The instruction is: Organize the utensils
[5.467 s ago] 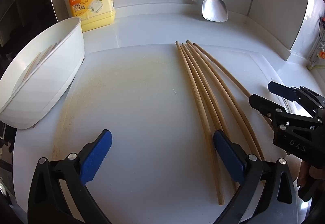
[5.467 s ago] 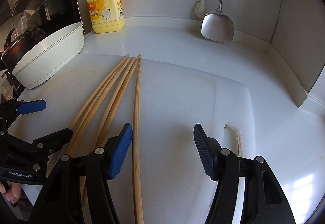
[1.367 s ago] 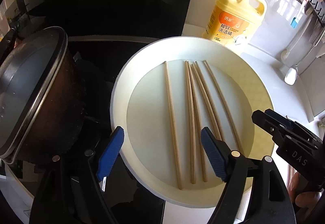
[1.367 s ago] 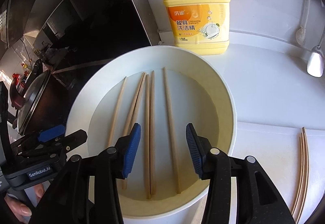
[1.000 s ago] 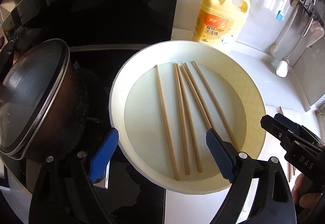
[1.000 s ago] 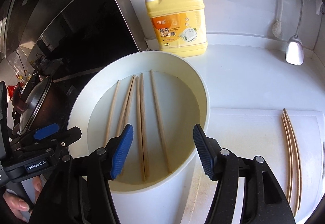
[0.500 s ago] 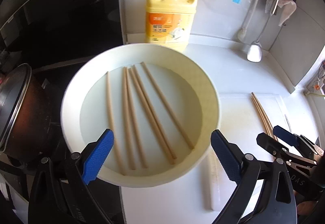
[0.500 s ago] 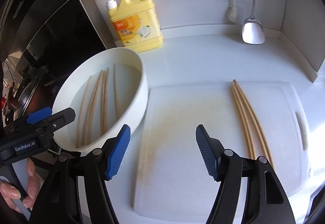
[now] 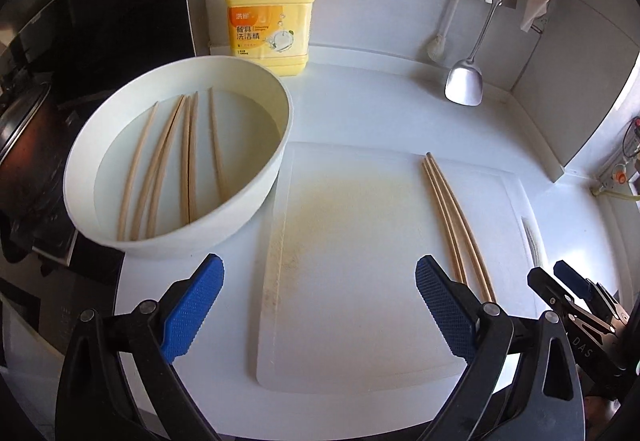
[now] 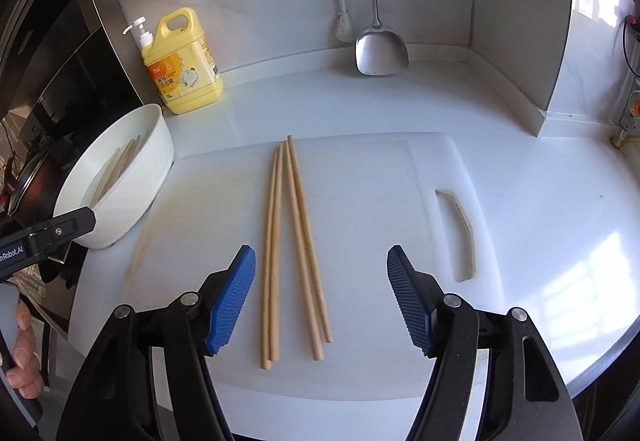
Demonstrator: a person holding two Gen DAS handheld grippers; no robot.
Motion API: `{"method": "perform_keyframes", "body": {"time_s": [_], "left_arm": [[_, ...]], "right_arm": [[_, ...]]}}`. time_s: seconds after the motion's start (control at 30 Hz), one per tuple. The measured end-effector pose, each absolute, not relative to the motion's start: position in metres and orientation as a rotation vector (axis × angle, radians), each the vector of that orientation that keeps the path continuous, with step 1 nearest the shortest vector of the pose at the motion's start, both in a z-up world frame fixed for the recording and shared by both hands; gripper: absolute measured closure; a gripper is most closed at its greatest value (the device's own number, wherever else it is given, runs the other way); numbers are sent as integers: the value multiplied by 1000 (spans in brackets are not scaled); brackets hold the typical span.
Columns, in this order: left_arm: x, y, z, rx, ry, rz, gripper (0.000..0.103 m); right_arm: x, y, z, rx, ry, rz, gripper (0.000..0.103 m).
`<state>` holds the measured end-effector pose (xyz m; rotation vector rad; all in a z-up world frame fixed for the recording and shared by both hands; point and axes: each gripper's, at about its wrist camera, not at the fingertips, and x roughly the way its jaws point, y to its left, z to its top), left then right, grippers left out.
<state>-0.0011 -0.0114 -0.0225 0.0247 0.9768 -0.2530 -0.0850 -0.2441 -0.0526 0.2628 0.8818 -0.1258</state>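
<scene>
Hovering tongs: left tongs point(image 9: 320, 305) spread wide, empty; right tongs point(image 10: 322, 297) parted, jaws just opening, nothing gripped.
Chopsticks on cutting board point(image 10: 360, 177): four point(image 10: 294, 241) between right jaws.
Chopsticks in white basin point(image 9: 256, 197): five point(image 9: 176, 165).
Desk point(image 10: 540, 169): dish soap bottle point(image 9: 270, 17) behind basin.

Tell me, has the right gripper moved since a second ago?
Yes. The right gripper, jaws just opening and empty, has swung away from the white bowl and now hangs over the chopsticks on the cutting board.
</scene>
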Motion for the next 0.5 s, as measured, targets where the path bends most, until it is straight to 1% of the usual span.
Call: {"method": "perform_keyframes", "body": {"time_s": [0.2, 0.5], "left_arm": [[-25, -25, -30, 47, 948, -184, 8], [-31, -38, -57, 86, 898, -180, 8]], "right_arm": [[-88, -267, -71, 249, 872, -85, 38], [-70, -267, -90, 260, 836, -68, 38]]}}
